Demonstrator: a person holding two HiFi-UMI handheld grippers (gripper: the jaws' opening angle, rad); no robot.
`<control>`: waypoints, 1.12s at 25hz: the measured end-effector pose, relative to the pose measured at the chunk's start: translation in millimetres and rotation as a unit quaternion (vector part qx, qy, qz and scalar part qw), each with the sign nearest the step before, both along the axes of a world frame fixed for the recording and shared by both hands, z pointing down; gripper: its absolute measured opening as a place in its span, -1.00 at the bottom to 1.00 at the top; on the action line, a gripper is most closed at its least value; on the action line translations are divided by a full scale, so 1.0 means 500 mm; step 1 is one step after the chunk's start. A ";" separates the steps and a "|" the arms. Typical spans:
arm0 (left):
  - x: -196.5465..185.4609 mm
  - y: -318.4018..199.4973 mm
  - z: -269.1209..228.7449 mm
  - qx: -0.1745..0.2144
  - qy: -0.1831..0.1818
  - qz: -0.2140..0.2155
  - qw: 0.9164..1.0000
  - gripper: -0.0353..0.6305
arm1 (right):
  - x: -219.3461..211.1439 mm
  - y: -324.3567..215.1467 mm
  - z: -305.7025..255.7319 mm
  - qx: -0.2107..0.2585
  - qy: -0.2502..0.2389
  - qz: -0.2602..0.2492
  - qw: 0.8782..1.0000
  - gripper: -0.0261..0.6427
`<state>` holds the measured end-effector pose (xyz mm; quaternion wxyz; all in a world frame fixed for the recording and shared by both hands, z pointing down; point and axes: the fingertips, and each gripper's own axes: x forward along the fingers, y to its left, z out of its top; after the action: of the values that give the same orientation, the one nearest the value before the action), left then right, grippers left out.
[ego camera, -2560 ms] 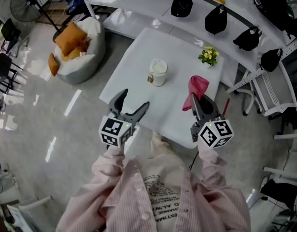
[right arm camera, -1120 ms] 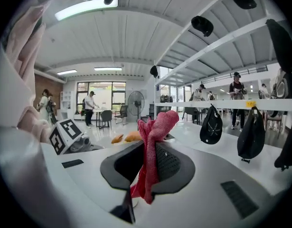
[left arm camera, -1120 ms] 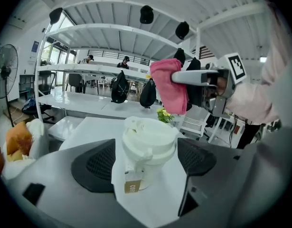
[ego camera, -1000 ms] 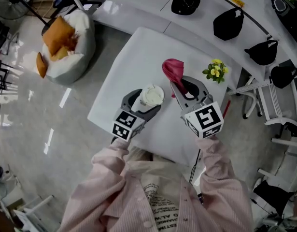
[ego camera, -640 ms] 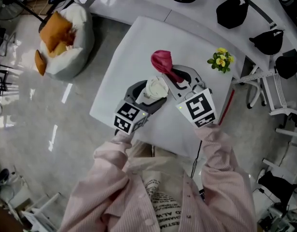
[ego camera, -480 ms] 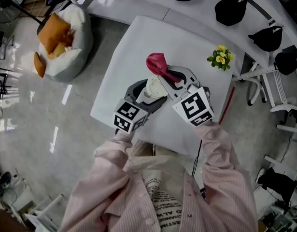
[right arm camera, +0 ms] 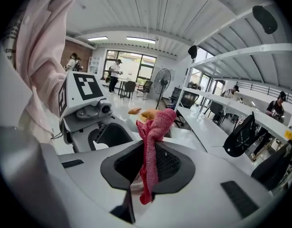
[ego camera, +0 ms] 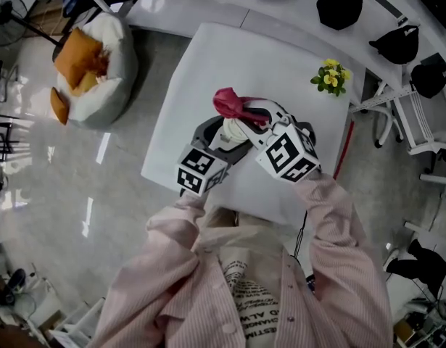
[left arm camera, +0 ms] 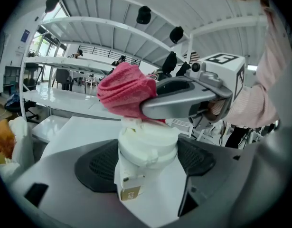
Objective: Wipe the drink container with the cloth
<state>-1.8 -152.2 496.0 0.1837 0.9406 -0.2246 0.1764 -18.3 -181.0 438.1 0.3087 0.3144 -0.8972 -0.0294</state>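
Head view: since one second ago we brought right tongs (ego camera: 246, 116), clenched on pink cloth (ego camera: 228, 103), over onto top of drink container (ego camera: 234, 130). Container clasped in left tongs (ego camera: 226, 136) above white surface (ego camera: 201, 64). Cloth now touches its top: we judge wiping just beginning, sides yet to do.

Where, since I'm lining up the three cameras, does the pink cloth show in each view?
Head view: cloth at centre, over the drink container, at the right gripper's tip.
Left gripper view: upper centre, above the container's lid, pinched by the right gripper.
Right gripper view: centre, hanging between its own jaws.
Shared landmark: the row of black caps.
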 end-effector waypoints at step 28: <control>0.001 0.004 0.007 -0.002 0.008 -0.002 1.000 0.24 | 0.006 0.071 0.025 -0.058 0.004 0.004 0.998 -0.79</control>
<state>-1.3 -149.9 499.3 0.1881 0.9410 -0.2248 0.1691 -15.1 -145.3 450.6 0.3304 0.2992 -0.8949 0.0223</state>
